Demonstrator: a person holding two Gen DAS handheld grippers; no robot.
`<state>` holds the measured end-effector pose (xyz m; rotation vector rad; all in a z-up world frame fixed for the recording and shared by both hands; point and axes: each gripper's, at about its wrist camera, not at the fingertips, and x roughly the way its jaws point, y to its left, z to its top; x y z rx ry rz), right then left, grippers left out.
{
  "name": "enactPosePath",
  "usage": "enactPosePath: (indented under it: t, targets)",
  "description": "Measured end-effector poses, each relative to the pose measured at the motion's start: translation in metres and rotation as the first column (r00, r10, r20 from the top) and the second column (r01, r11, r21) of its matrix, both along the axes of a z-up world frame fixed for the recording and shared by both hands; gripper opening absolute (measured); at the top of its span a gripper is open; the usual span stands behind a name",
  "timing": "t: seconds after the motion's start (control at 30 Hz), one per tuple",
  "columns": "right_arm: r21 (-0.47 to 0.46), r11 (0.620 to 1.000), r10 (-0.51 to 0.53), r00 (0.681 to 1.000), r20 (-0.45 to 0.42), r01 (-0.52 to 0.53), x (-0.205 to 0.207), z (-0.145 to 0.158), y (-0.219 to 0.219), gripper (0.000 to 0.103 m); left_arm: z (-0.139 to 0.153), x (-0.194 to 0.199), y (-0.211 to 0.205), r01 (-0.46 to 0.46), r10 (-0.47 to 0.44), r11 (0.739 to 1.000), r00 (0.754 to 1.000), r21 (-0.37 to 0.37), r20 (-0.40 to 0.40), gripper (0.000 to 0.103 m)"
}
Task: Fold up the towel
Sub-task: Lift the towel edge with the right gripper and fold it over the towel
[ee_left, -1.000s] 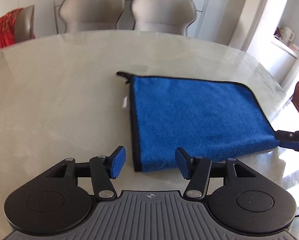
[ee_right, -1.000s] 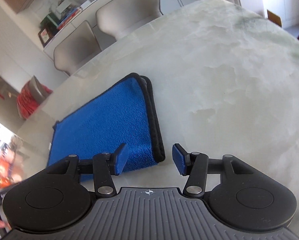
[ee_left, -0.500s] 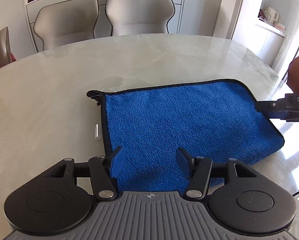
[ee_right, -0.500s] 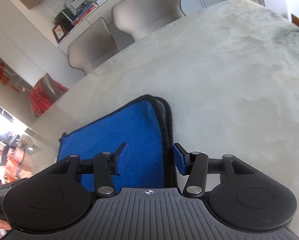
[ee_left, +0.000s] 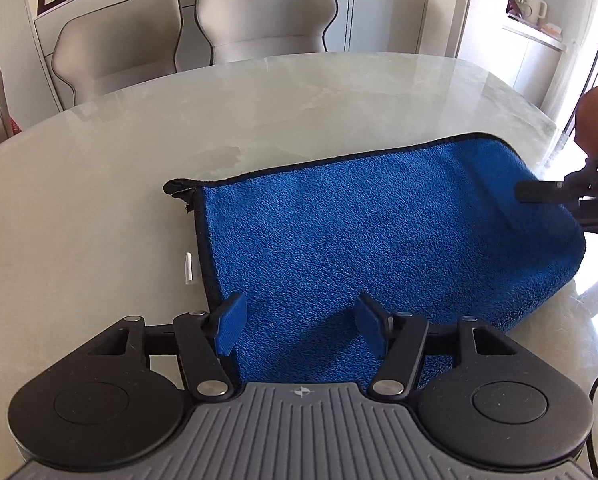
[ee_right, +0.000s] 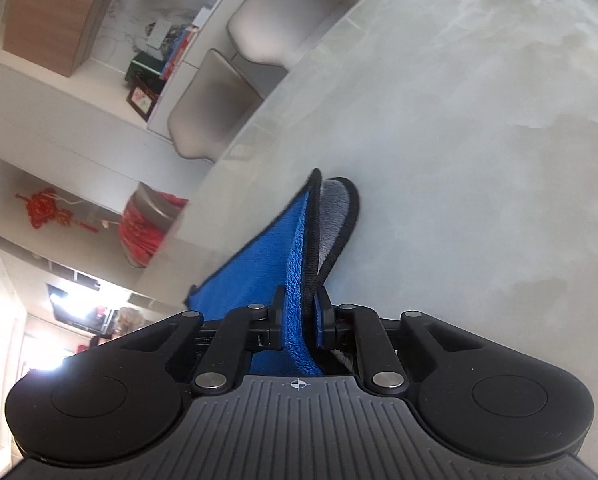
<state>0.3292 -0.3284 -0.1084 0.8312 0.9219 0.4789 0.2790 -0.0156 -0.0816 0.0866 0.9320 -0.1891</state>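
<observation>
A blue towel (ee_left: 363,236) with black trim and a grey underside lies folded on the pale marble table (ee_left: 119,184). My left gripper (ee_left: 299,326) is open and hovers over the towel's near left corner, one finger on each side of the near edge area. My right gripper (ee_right: 299,314) is shut on the towel's (ee_right: 295,280) right edge and lifts it, so the top layer stands up and the grey underside (ee_right: 331,216) shows. The right gripper also shows in the left wrist view (ee_left: 555,192) at the towel's far right.
Two grey chairs (ee_left: 195,36) stand behind the table's far edge. A small white tag (ee_left: 188,268) lies on the table left of the towel. A shelf unit (ee_right: 99,40) and a red cushion (ee_right: 147,224) are beyond the table.
My right gripper has closed on the towel's right edge, rolled sideways and lifted it. My left gripper has moved forward over the towel's near left corner, still open.
</observation>
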Motion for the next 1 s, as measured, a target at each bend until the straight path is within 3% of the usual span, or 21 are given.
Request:
enactPosePath:
  t: [0.1,0.3,0.6,0.77,0.87,1.0]
  targets:
    - [0.036,0.999,0.034,0.999,0.010,-0.035,0.007,0.012,0.017,0.012,0.005,-0.004,0.005,0.006,-0.006,1.000,1.000,-0.014,0.010,0.063]
    - [0.010,0.988,0.151,0.988,0.044,-0.152,0.019,0.032,0.067,0.012,0.011,-0.015,0.022,-0.005,0.006,1.000,1.000,-0.030,0.016,0.063]
    - [-0.032,0.949,0.313,0.949,0.018,-0.313,0.031,0.036,0.154,0.013,0.007,-0.023,0.049,-0.057,0.057,0.992,0.998,-0.108,0.000,0.064]
    - [-0.127,0.924,0.362,0.932,-0.007,-0.360,0.028,0.033,0.181,0.026,0.003,-0.025,0.053,-0.049,0.048,0.991,0.999,-0.126,-0.007,0.064]
    - [-0.065,0.929,0.369,0.925,0.092,-0.364,0.020,0.050,0.177,0.035,0.003,-0.027,0.056,-0.044,0.044,0.990,0.999,-0.137,-0.006,0.064]
    - [-0.086,0.942,0.333,0.939,0.090,-0.326,0.018,0.061,0.159,0.040,0.002,-0.027,0.060,-0.046,0.045,0.987,0.999,-0.157,-0.012,0.064]
